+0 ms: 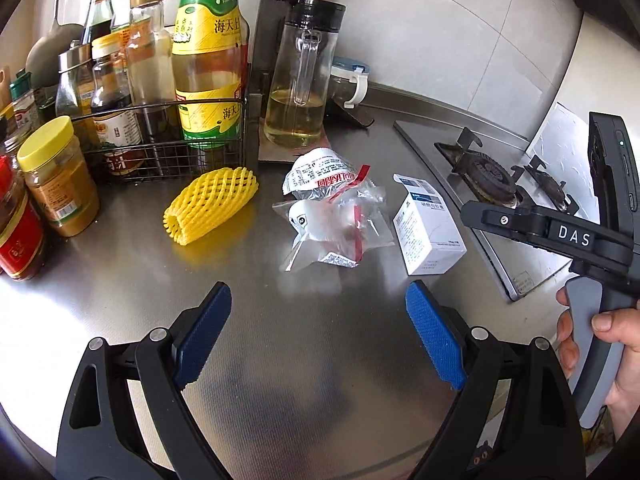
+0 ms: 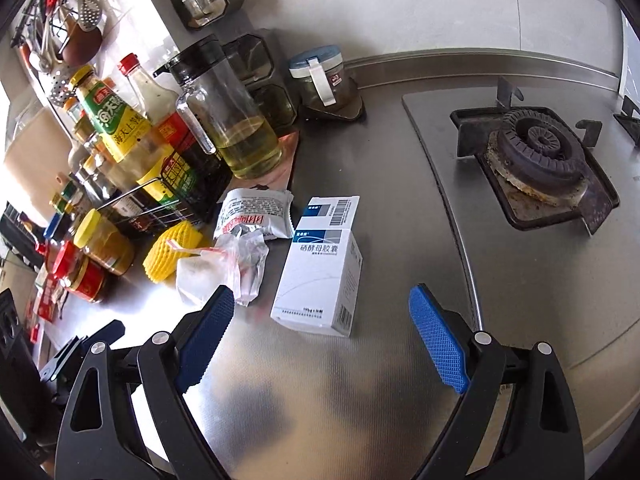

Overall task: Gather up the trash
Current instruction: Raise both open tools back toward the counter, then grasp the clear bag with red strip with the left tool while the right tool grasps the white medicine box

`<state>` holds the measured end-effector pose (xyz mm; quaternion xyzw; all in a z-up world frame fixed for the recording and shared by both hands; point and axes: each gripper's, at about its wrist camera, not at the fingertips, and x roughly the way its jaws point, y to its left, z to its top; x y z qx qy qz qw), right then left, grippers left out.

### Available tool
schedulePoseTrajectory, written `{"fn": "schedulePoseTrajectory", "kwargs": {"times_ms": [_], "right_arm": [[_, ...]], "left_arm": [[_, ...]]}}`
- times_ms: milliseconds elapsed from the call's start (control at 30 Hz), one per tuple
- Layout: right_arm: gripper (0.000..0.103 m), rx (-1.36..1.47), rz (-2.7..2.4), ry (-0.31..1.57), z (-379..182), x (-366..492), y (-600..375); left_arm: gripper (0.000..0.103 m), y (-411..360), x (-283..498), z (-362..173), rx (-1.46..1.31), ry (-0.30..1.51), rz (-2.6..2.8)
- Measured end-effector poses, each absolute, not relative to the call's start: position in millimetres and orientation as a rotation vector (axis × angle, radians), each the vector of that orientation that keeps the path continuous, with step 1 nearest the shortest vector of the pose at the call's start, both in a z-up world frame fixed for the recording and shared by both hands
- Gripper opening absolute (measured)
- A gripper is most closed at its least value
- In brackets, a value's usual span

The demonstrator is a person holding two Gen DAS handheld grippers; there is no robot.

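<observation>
Trash lies on the steel counter: a yellow foam fruit net [image 1: 210, 204] [image 2: 172, 254], a crumpled clear plastic bag with red strip [image 1: 338, 226] [image 2: 228, 268], a white printed wrapper [image 1: 320, 172] [image 2: 256, 214] behind it, and a white-and-blue medicine box [image 1: 428, 232] [image 2: 320, 276] with its flap open. My left gripper [image 1: 318, 340] is open and empty, just short of the bag. My right gripper [image 2: 320, 340] is open and empty, just short of the box; its body also shows at the right of the left wrist view [image 1: 560, 236].
A wire rack of sauce bottles [image 1: 160, 80] and jars [image 1: 56, 176] line the left. A glass oil pitcher [image 1: 300, 92] [image 2: 232, 120] stands behind the trash. A gas stove burner [image 2: 540, 160] [image 1: 492, 180] sits to the right. Bare steel counter [image 1: 320, 400] lies under both grippers.
</observation>
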<state>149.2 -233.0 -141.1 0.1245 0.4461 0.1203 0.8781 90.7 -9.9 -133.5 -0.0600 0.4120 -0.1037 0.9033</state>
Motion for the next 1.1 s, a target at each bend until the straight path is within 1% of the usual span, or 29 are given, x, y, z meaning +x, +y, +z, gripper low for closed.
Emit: {"fn": "schedulePoseTrajectory", "kwargs": {"times_ms": [167, 333, 400, 500, 567, 600, 633, 667, 700, 733, 833, 1033, 1100], "right_arm": [[0.088, 0.259, 0.24, 0.975, -152.0, 175.7, -223.4], [0.087, 0.247, 0.229, 1.011, -162.9, 192.2, -214.9], [0.087, 0.223, 0.211, 1.034, -168.6, 195.8, -211.6], [0.081, 0.214, 0.197, 1.076, -178.8, 198.1, -212.6], [0.073, 0.207, 0.19, 1.098, -185.2, 197.6, -215.9], [0.072, 0.201, 0.188, 1.093, -185.7, 196.1, -217.7], [0.069, 0.187, 0.184, 1.092, -185.9, 194.8, -219.3], [0.062, 0.176, 0.182, 1.091, -185.8, 194.1, -220.6], [0.057, 0.17, 0.187, 1.093, -185.9, 193.7, -221.8], [0.051, 0.165, 0.189, 1.092, -185.7, 193.0, -223.5], [0.05, 0.135, 0.189, 1.083, -185.6, 188.9, -225.7], [0.049, 0.14, 0.199, 1.051, -179.4, 173.4, -234.1], [0.049, 0.14, 0.205, 1.039, -174.6, 164.8, -236.9]], "left_arm": [[0.081, -12.9, 121.0, -146.5, -0.118, 0.865, -0.228], [0.08, -12.7, 146.5, -159.5, -0.117, 0.889, -0.23], [0.077, -12.6, 153.6, -163.0, -0.123, 0.897, -0.243], [0.068, -13.5, 161.7, -168.3, -0.126, 0.916, -0.26], [0.053, -15.8, 165.2, -172.1, -0.124, 0.934, -0.285], [0.05, -17.7, 166.8, -173.9, -0.119, 0.941, -0.293], [0.045, -19.8, 167.9, -175.2, -0.11, 0.945, -0.299], [0.038, -21.7, 168.8, -176.4, -0.102, 0.948, -0.307], [0.034, -23.1, 168.8, -177.5, -0.095, 0.952, -0.309], [0.028, -25.3, 169.0, -178.3, -0.087, 0.953, -0.312], [0.015, -32.3, 167.0, -178.2, -0.062, 0.946, -0.314], [0.006, -36.3, 154.3, -169.3, -0.064, 0.917, -0.305], [0.006, -34.9, 146.4, -163.1, -0.069, 0.905, -0.301]]}}
